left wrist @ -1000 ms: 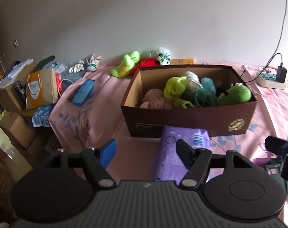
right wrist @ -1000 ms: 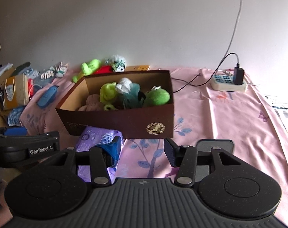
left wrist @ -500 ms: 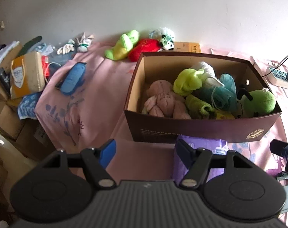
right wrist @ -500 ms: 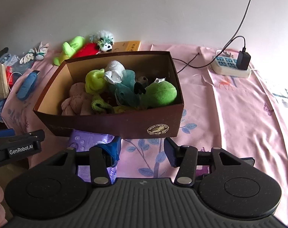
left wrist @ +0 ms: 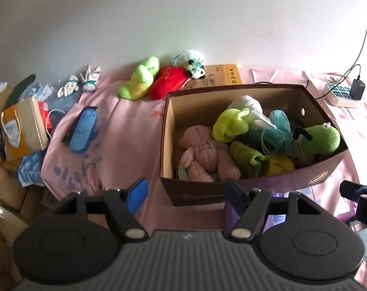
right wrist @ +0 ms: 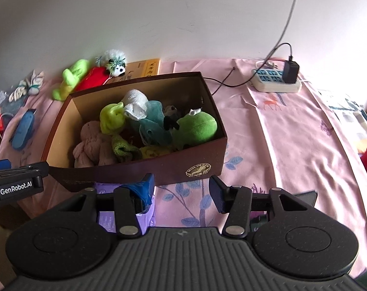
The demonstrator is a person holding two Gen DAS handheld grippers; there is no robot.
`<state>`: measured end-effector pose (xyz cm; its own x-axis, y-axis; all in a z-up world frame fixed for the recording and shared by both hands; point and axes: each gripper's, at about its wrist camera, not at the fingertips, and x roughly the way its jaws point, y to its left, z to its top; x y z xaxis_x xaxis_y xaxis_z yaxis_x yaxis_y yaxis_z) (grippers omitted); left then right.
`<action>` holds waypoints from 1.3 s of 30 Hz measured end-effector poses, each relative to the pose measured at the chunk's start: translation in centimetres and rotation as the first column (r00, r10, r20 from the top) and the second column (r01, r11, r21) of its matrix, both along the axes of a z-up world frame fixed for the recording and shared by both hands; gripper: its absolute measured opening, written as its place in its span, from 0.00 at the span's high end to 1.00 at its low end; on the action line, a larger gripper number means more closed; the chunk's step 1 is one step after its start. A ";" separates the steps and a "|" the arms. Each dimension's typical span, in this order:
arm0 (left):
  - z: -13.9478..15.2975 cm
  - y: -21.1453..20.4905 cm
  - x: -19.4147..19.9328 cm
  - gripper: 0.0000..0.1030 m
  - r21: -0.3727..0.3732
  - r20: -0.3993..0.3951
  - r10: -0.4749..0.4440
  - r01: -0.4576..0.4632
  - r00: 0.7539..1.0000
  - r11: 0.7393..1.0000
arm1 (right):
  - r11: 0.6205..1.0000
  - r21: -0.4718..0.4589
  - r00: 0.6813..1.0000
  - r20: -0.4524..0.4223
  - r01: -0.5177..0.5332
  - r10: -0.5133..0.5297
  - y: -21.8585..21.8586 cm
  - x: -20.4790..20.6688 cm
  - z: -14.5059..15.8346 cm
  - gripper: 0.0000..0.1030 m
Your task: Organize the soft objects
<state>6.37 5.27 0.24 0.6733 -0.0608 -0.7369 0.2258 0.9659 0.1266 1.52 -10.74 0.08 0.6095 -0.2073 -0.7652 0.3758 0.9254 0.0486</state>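
Left wrist view: dark-brown open-top cardboard box [left wrist: 244, 191] seen on pink floral cloth [left wrist: 125, 126], packed w/ plush so soft things stay corralled.
Box contents: pink plush bear [left wrist: 205, 155] at left end, round green plush toy [left wrist: 324, 139] at right, lime, teal and white pieces between.
Loose items: lime-green plush [left wrist: 139, 81], red plush cushion [left wrist: 168, 84] and small white panda toy [left wrist: 194, 66] lie by the wall beyond the box, prob. not yet sorted.
Left gripper [left wrist: 185, 192]: jaws spread wide, nothing held; angled down at box's near-left corner.
Right gripper [right wrist: 182, 189]: jaws part-open, empty; tilted down toward box front; purple packet [right wrist: 110, 218] lies beneath.
Pose: both held side by side just short of the box.
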 end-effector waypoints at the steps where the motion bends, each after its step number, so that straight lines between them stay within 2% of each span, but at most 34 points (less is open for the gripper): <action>1: 0.0 0.0 0.0 0.31 0.006 0.000 -0.008 0.008 1.000 1.000 | 1.000 -0.005 1.000 0.002 0.007 -0.007 0.2 -0.2 0.0 0.67; 5: -0.3 0.1 -0.4 0.31 0.014 0.001 -0.040 0.040 0.999 0.999 | 0.999 -0.035 0.999 0.008 0.034 -0.034 0.8 -0.8 -0.3 0.66; 10: -1.1 0.2 -0.8 0.31 0.018 -0.014 -0.049 0.050 0.999 0.999 | 0.999 -0.018 1.000 -0.010 0.027 -0.027 1.0 -1.0 -0.9 0.66; 14: -1.5 0.3 -0.9 0.31 0.032 -0.014 -0.014 0.014 1.000 0.999 | 1.000 -0.022 1.000 -0.007 -0.004 0.004 0.8 -0.9 -0.9 0.66; 25: -1.1 0.6 -1.0 0.31 0.006 -0.025 0.075 -0.075 0.997 0.997 | 0.995 -0.044 0.996 -0.007 -0.086 0.085 0.1 0.1 -0.5 0.66; 39: -1.9 0.4 -1.0 0.31 0.011 -0.041 0.080 -0.079 0.996 0.997 | 0.996 -0.050 0.997 -0.013 -0.072 0.071 -0.1 -0.2 -0.9 0.66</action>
